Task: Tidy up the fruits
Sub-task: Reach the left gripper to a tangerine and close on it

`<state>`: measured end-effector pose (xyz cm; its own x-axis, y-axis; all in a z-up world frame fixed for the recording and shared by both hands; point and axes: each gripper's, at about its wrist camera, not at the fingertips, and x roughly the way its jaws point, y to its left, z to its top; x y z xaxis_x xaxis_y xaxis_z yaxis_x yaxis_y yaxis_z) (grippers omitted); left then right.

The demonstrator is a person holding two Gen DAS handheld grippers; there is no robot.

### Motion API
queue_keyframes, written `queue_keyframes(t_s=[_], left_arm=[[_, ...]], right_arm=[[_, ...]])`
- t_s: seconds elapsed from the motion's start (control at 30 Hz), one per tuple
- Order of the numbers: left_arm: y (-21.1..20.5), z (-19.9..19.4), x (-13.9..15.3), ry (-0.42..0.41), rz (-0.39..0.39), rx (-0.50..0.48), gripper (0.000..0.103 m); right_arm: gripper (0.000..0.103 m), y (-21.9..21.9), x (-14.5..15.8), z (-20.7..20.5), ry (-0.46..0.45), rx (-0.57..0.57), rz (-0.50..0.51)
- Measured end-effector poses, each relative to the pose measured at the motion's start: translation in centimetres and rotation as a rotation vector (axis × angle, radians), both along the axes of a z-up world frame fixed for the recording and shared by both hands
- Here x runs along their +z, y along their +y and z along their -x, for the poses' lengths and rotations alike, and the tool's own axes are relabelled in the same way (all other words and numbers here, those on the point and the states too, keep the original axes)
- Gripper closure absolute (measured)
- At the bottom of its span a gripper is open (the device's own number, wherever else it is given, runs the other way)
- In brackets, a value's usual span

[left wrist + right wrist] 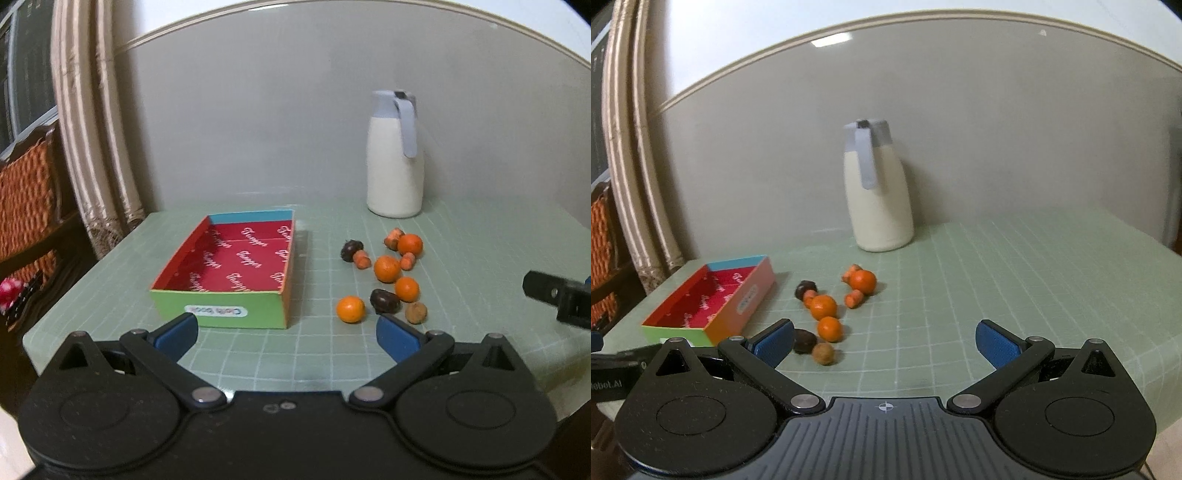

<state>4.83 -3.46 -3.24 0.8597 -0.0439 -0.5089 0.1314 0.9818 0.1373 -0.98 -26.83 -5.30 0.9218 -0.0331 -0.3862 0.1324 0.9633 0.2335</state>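
A shallow colourful box [236, 269] with a red printed inside stands empty on the green gridded mat; it also shows in the right wrist view [713, 302]. To its right lies a loose cluster of fruit: several oranges [387, 268] [823, 307], dark brown fruits [385, 301] [804, 340], small orange-pink pieces [362, 259] [854, 298] and a brown nut-like ball [416, 312] [823, 353]. My left gripper [286, 334] is open and empty, just in front of the box and the fruit. My right gripper [884, 341] is open and empty, right of the fruit; it appears in the left wrist view [554, 297].
A white jug with a grey lid and handle [396, 155] [877, 188] stands at the back against the wall. A curtain [92, 147] and a wicker chair [26, 206] are off the table's left edge. The mat [1015, 280] extends to the right.
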Motion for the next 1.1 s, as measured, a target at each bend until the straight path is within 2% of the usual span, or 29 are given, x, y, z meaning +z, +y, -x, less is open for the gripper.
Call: queue_keyframes(t_s=[0.17,0.33,0.4,0.47,0.57,0.7,0.87,1.0,1.1], left_arm=[[-1.9,-1.6,-1.4,-0.010,-0.071,-0.073,0.006],[-3.9,-3.5,-3.2,-0.013,-0.138,-0.186,0.006],[-4.7,-4.5,-4.1,-0.012,-0.173,-0.208,0.008],[-5.1,-5.4,-4.8,-0.006,-0.189,-0.230,0.014],[-5.3,-7.1,-5.6,0.023,-0.190,-0.264,0.027],[-5.4,-8.6,-6.6,0.029,-0.193,-0.313,0.027],[-5.6,-10.3,-8.0,0.073,-0.172,-0.364,0.048],[-5.6,-11.1,-9.0,0.091,-0.157,-0.364,0.049],[-5.3,-11.6,-9.5,0.106,-0.129,-0.369,0.056]], right_arm=[[0.000,-1.3,-0.9,-0.7,-0.007,-0.035,-0.020],[0.000,-2.4,-2.2,-1.9,0.004,-0.068,-0.030],[0.000,-2.7,-2.7,-2.5,0.011,-0.077,-0.025],[0.000,-2.8,-3.1,-3.2,0.015,-0.086,-0.019],[0.000,-3.0,-3.4,-4.2,0.008,-0.086,-0.025],[0.000,-3.0,-3.8,-5.1,-0.013,-0.090,-0.024],[0.000,-2.7,-4.7,-5.4,-0.040,-0.087,-0.023],[0.000,-2.6,-5.3,-6.0,-0.037,-0.083,-0.026],[0.000,-2.6,-5.7,-6.3,-0.029,-0.084,-0.028]])
